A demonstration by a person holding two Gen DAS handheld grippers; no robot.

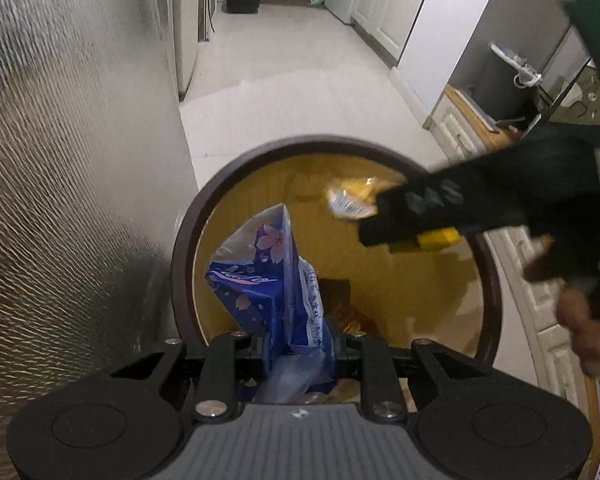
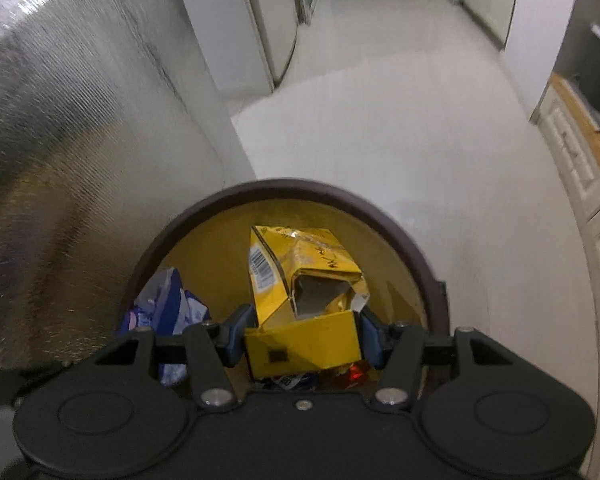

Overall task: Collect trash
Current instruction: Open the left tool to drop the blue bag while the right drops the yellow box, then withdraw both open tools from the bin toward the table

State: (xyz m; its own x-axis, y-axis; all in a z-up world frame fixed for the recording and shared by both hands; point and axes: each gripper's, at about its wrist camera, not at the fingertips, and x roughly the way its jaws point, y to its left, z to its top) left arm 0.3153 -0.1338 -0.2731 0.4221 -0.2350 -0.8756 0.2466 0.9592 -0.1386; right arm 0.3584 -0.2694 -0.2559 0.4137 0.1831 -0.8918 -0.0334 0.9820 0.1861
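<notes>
Left gripper (image 1: 296,344) pinches a blue wrapper (image 1: 260,276) (lower end hidden) over the bin (image 1: 188,248), right gripper (image 2: 300,336) clamping a yellow carton (image 2: 300,280).

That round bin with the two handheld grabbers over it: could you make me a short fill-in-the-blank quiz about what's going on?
1. The left gripper is shut on a ____ plastic wrapper.
2. The right gripper holds a crumpled ____ carton.
3. Both items hang over the round ____, inside its brown rim.

Missing words: blue; yellow; bin
</notes>
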